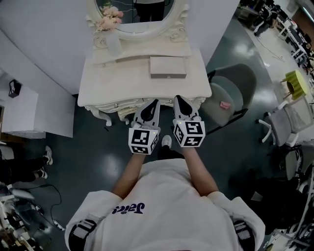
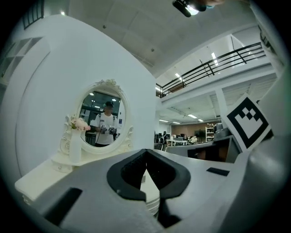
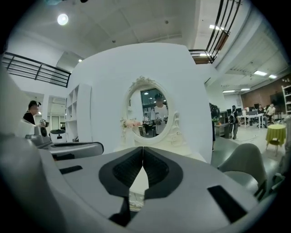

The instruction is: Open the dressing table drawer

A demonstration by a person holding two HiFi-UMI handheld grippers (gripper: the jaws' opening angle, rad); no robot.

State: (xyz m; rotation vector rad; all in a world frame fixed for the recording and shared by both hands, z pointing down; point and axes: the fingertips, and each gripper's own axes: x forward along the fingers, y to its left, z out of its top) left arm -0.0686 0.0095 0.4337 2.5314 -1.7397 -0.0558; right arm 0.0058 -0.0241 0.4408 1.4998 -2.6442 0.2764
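Observation:
The white dressing table [image 1: 98, 83] stands in front of me with an oval mirror [image 1: 142, 14] on it. Its drawer front lies under the top's front edge and hardly shows from above. My left gripper [image 1: 153, 102] and right gripper [image 1: 177, 98] hang side by side at that front edge, near the middle, both pointing at the table. Both are shut with nothing between the jaws. In the left gripper view the gripper [image 2: 146, 151] faces the mirror [image 2: 103, 120]. The right gripper view shows its gripper [image 3: 143, 148] aimed just under the mirror [image 3: 152, 113].
On the table top stand a vase of pink flowers [image 1: 113, 41] and a flat grey box [image 1: 168, 67]. A grey chair [image 1: 235, 93] with a pink thing [image 1: 225, 105] on its seat stands close at the right. A white cabinet [image 1: 29, 112] stands at the left.

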